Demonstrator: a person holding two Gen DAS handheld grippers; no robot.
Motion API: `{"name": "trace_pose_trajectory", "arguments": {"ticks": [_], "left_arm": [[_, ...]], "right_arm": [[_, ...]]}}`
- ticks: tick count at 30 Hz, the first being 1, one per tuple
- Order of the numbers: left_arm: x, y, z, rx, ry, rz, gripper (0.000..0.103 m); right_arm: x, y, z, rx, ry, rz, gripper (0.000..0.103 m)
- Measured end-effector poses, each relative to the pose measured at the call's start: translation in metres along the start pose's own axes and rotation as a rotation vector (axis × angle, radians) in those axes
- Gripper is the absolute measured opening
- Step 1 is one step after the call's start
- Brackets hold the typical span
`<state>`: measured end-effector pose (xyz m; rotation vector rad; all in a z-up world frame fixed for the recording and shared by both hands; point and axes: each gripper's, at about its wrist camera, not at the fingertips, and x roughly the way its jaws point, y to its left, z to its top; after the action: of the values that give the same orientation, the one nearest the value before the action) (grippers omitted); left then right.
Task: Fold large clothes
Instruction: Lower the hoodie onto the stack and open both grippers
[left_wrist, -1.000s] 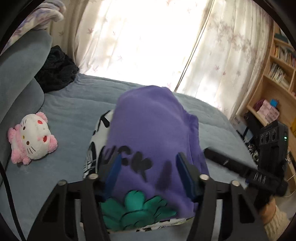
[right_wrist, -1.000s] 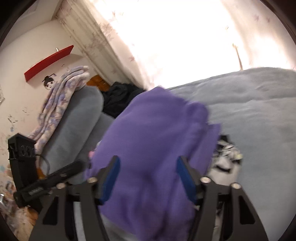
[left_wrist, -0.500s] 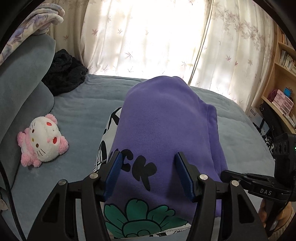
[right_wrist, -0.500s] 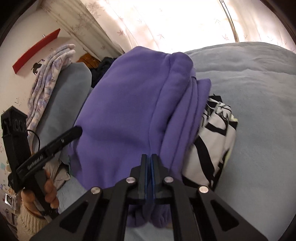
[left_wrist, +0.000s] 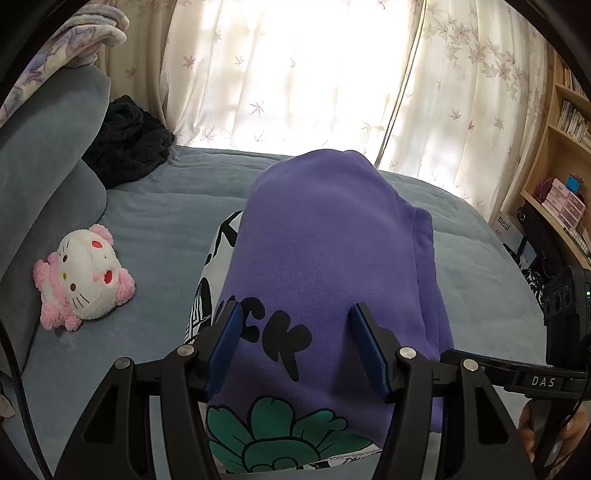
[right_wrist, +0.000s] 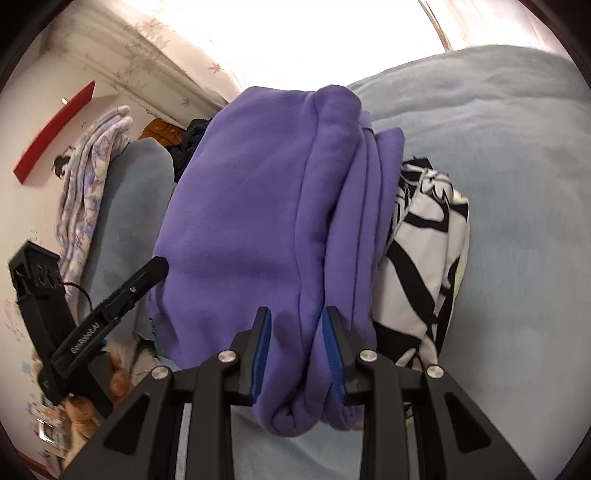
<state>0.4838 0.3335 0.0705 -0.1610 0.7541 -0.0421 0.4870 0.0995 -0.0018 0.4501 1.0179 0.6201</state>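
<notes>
A folded purple sweatshirt (left_wrist: 332, 240) with black letters and a green flower print lies on a black-and-white garment (left_wrist: 218, 254) on the blue-grey bed (left_wrist: 159, 221). My left gripper (left_wrist: 295, 336) hovers open just over its near printed end, its pads apart from the cloth. In the right wrist view the same sweatshirt (right_wrist: 240, 203) shows its layered side, with the black-and-white garment (right_wrist: 424, 240) under it. My right gripper (right_wrist: 295, 332) is at the near edge. Its jaws are opening with a thick purple fold between them, and the pads do not press on it.
A white-and-pink plush toy (left_wrist: 81, 277) lies left of the pile, beside a grey cushion (left_wrist: 44, 155) and a black fluffy garment (left_wrist: 125, 147). Curtains hang behind the bed and a bookshelf (left_wrist: 565, 155) stands at the right. A hand (right_wrist: 118, 376) holds the left tool.
The right gripper dropped toward the sweatshirt's edge, snapped shut, then reopened part way around a fold. The sweatshirt settled onto the pile. The left gripper barely moved.
</notes>
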Motion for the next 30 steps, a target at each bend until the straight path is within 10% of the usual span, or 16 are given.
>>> {"name": "trace_pose_trajectory", "arguments": {"ticks": [8, 11, 18, 30], "left_arm": [[0.004, -0.005, 0.002, -0.006, 0.004, 0.025, 0.063], [0.004, -0.005, 0.003, -0.015, 0.006, 0.027, 0.063], [0.012, -0.039, -0.006, 0.117, 0.007, 0.11, 0.067], [-0.017, -0.074, -0.017, 0.139, 0.05, 0.125, 0.09]], "right_arm": [[0.032, -0.004, 0.008, 0.094, 0.001, 0.097, 0.054], [0.025, 0.002, 0.008, 0.044, -0.054, 0.111, 0.01], [-0.016, 0.011, -0.011, -0.154, -0.212, -0.079, 0.01], [-0.044, 0.028, -0.017, -0.153, -0.202, -0.152, 0.045]]}}
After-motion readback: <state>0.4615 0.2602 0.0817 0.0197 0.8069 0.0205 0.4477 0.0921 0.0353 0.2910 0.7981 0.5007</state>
